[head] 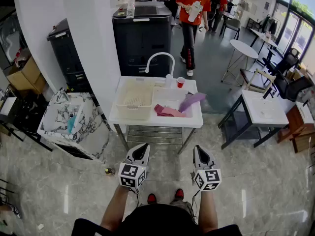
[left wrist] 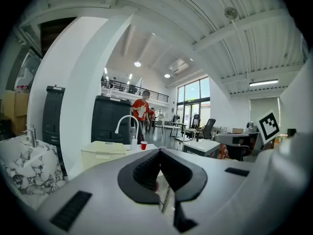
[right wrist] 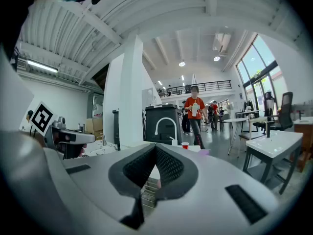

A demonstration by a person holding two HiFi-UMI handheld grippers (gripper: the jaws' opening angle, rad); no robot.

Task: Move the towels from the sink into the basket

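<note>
Left gripper (head: pixel 141 149) and right gripper (head: pixel 199 151): pale grey tapered shells with black ribbed pads (left wrist: pixel 146 169) inside and black slot marks on the bodies. Each carries a cube (head: pixel 130 175) of black-and-white square markers, with a thin dark cable (head: pixel 137 194) beneath. The person wears black clothing (head: pixel 162 222) and red-toed shoes (head: pixel 152 198).

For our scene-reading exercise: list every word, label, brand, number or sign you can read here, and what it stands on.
No readable text anywhere.
The left gripper and right gripper carry square black-and-white patterns, no letters.
The white strip on the black machine: too small to read.
</note>
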